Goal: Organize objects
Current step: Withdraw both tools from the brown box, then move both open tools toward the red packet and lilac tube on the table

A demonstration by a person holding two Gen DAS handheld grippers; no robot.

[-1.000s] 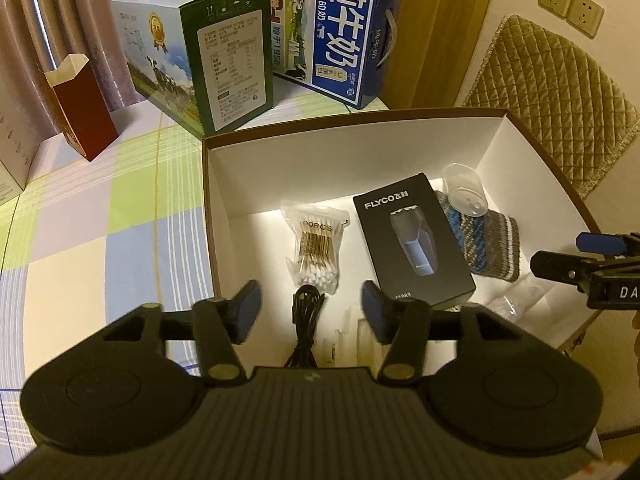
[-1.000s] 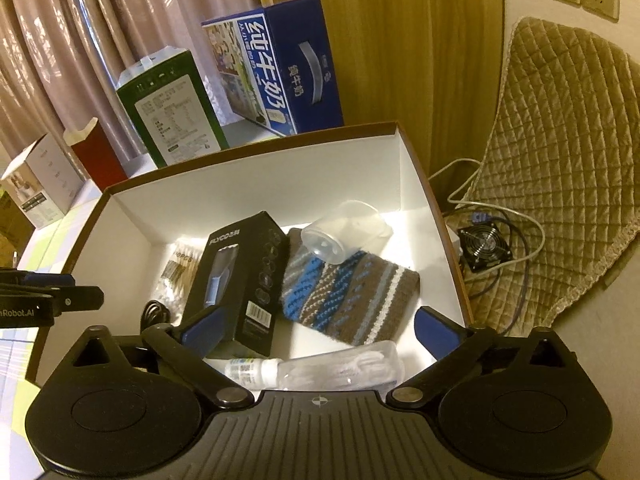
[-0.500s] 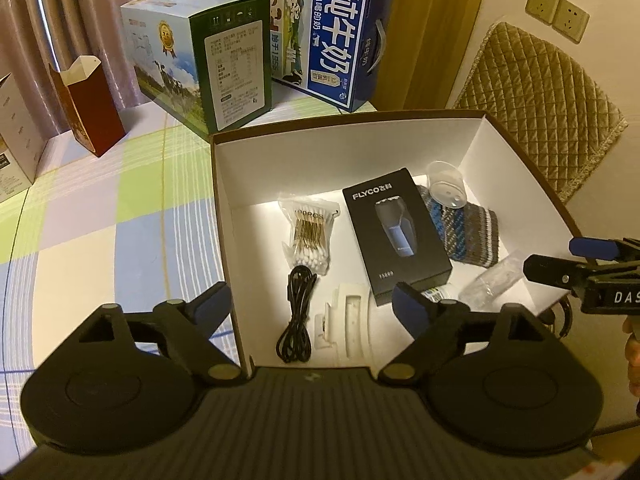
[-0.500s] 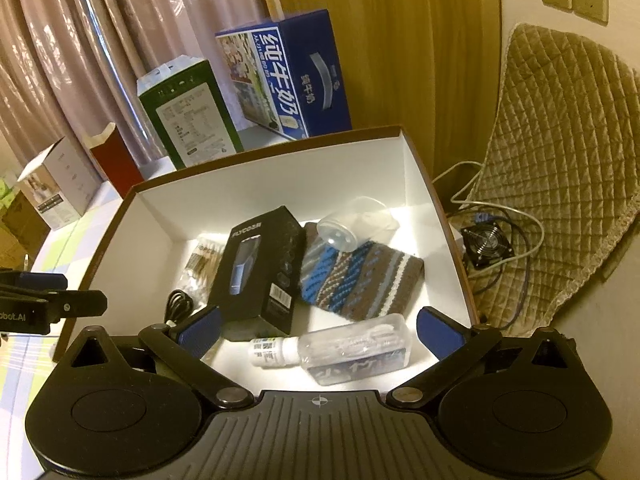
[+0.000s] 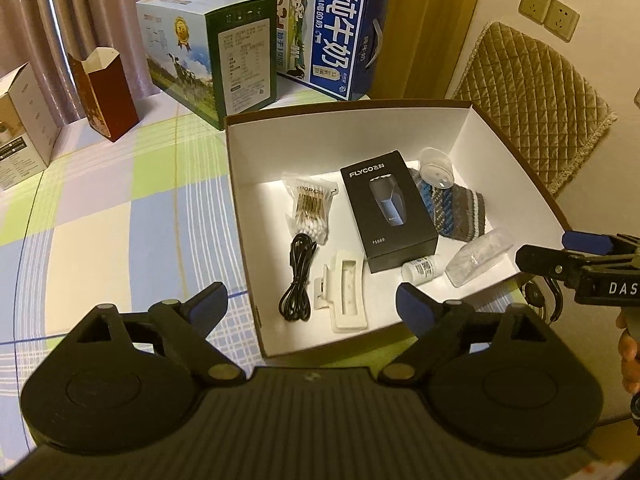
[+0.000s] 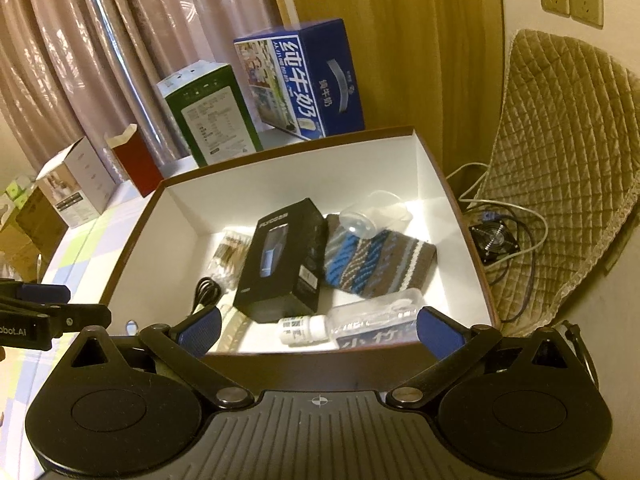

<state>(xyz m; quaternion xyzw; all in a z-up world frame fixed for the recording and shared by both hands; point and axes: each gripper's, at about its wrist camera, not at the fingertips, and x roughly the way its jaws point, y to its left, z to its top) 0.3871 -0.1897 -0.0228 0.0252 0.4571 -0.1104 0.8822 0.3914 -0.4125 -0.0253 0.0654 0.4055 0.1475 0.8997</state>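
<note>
Left gripper hangs over the near-left corner of the white-lined brown cardboard box, jaws wide apart, holding nothing; right gripper at the box's near rim, likewise spread and empty. Everything seems to be inside the box: looks like the end of a placing step, task nearly done. Contents, left to right in the left wrist view: bag of cotton swabs, coiled black cable, cream plastic clip, black FLYCO shaver carton, striped knit pouch with clear cup on it, clear bottle with white cap. Carton's long axis runs near rim to far wall, logo end far. Next move, if any: check nothing remains outside.
</note>
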